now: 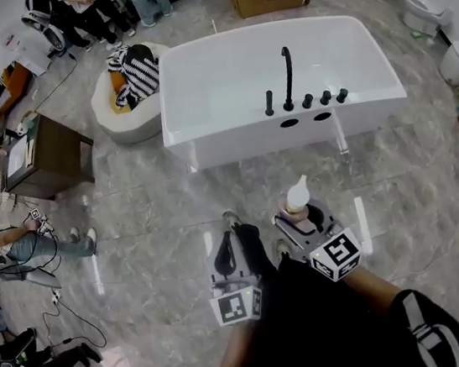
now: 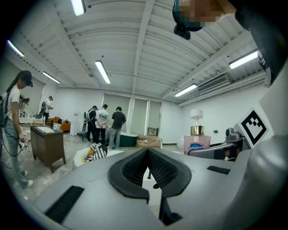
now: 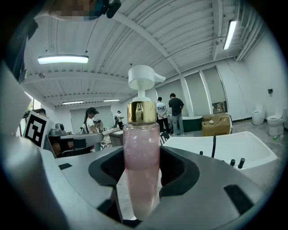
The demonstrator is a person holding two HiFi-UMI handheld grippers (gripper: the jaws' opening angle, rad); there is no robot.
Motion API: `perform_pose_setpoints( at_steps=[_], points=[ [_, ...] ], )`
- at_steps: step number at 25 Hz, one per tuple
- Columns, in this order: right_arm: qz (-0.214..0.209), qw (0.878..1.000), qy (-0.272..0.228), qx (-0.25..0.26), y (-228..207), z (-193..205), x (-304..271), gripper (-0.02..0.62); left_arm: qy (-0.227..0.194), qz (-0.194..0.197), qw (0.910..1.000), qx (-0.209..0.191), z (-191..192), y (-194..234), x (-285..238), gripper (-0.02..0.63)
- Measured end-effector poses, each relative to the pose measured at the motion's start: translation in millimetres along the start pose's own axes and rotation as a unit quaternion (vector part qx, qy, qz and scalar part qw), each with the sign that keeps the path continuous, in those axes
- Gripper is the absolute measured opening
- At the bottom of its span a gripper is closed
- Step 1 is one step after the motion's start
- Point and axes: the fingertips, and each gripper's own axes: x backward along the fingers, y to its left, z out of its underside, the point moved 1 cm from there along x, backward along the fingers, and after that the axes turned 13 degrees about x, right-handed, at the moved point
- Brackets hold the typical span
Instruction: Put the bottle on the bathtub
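My right gripper [image 1: 301,212] is clenched on the bottle [image 3: 141,170], which stands upright between the pads with its pump head on top. My left gripper [image 2: 147,152] is pressed closed on nothing. I judge this to be the carrying step: the bottle is in hand but well short of the bathtub [image 1: 215,79], at twelve o'clock across the floor. Next I should bring it forward, keep it upright and set it on the flat rim by the faucet [image 1: 287,77], toward one o'clock. The bottle looks nearly full of pink liquid. The bathtub shows nothing inside.
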Motion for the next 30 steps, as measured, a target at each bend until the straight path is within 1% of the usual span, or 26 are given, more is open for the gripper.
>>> perform_pose_setpoints(
  at_steps=[3, 6, 9, 13, 14, 16, 23, 25, 28, 30],
  points=[
    [0.001, 1.0, 0.007, -0.002, -11.8, -0.5, -15.4, 0.218, 0.0, 0.007, 1.0, 0.001, -4.3, 4.7, -22.6, 0.015],
    [0.001, 1.0, 0.011, -0.001, -24.1, -1.2, -33.7, 0.218, 0.005, 0.002, 0.9997, 0.024, -7.7, 11.5, -46.9, 0.015],
    [0.003, 1.0, 0.017, -0.001, -36.2, -3.4, -59.6, 0.218, 0.011, 0.006, 0.9998, 0.016, -8.4, 28.4, -73.5, 0.015],
    [0.006, 1.0, 0.028, -0.002, -53.1, -6.8, -95.2, 0.216, 0.017, 0.008, 0.9994, 0.027, -18.6, 48.4, -111.9, 0.015],
    [0.007, 1.0, 0.03, -0.002, -57.9, -8.6, -104.3, 0.218, 0.017, 0.011, 0.9995, 0.025, -21.9, 53.9, -121.9, 0.015],
    [0.011, 0.999, 0.034, -0.002, -66.0, -13.7, -125.6, 0.218, 0.019, 0.016, 0.9995, 0.021, -29.6, 68.1, -142.6, 0.015],
    [0.03, 0.999, 0.045, -0.004, -86.5, -33.2, -211.9, 0.218, 0.035, 0.035, 0.9984, 0.025, -64.5, 126.7, -214.7, 0.015],
    [0.036, 0.998, 0.052, -0.006, -91.5, -33.3, -238.4, 0.218, 0.039, 0.041, 0.998, 0.03, -69.7, 144.9, -235.2, 0.015],
    [0.045, 0.997, 0.062, -0.01, -93.8, -36.4, -275.2, 0.216, 0.045, 0.055, 0.9972, 0.021, -75.3, 176.2, -260.9, 0.015],
    [0.052, 0.996, 0.069, -0.014, -95.3, -38.0, -294.1, 0.218, 0.048, 0.063, 0.9966, 0.024, -81.0, 191.8, -275.2, 0.015]
  ],
)
